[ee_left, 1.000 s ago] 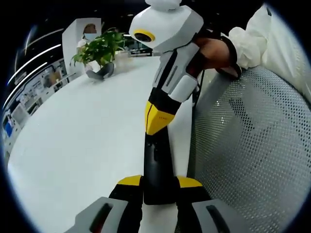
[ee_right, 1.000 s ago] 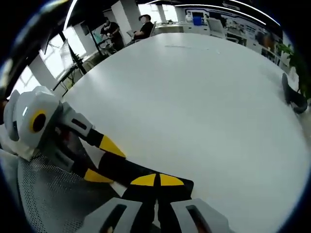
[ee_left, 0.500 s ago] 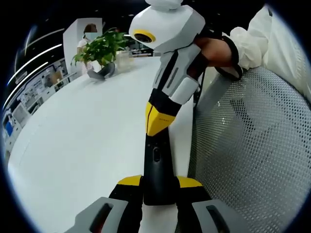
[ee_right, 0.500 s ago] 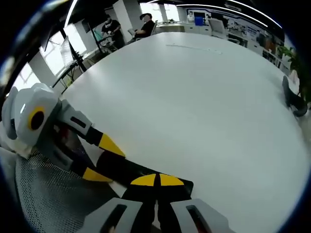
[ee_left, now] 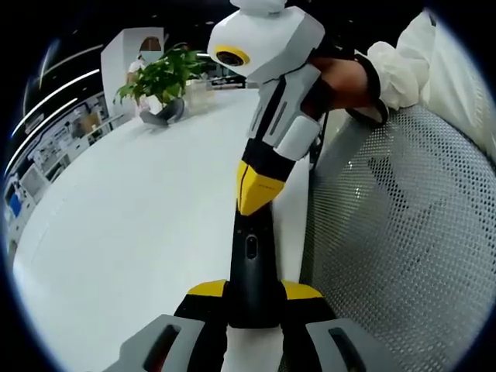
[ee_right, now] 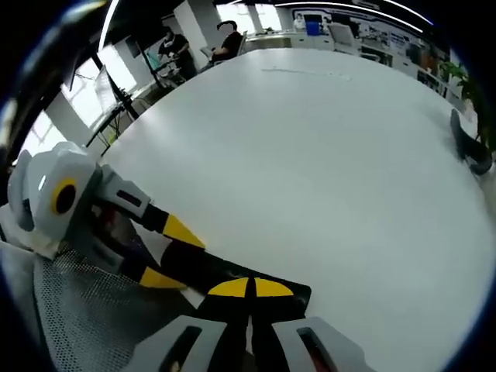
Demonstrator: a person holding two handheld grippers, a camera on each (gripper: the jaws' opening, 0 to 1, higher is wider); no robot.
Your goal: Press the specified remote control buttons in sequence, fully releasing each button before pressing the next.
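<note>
Left gripper view, left to right: white table (ee_left: 116, 232) takes the left half, potted plant (ee_left: 159, 77) at its far end. Centre: black remote (ee_left: 252, 271) runs lengthwise away from the camera, its near end clamped between the left gripper (ee_left: 252, 298)'s yellow-tipped jaws, one jaw on each long side. One small round button visible on the remote's top face, just past the jaws. The right gripper (ee_left: 256, 190) comes down from the top of the view, its yellow tips brought together into one wedge resting on the remote's far part, beyond that button. Can't tell whether it's pushing a key or only touching. A hand (ee_left: 345, 81) with a white sleeve holds that gripper's body. Right: a perforated white chair back (ee_left: 403, 248), just beside the remote and table edge.

Right gripper view, left to right: left gripper (ee_right: 167, 252) enters from the left, white body low left, its two yellow tips spread either side of the remote (ee_right: 201, 271), gripping it. Mesh chair (ee_right: 93, 310) below it. Right gripper (ee_right: 249, 288) tips at bottom centre are pressed together, no gap between them, sitting on top of the remote's dark surface. Table (ee_right: 325, 170) spreads across the rest; a dark curved object (ee_right: 469, 151) lies near its right edge by some leaves. People (ee_right: 225, 43) sit well beyond the far end.
</note>
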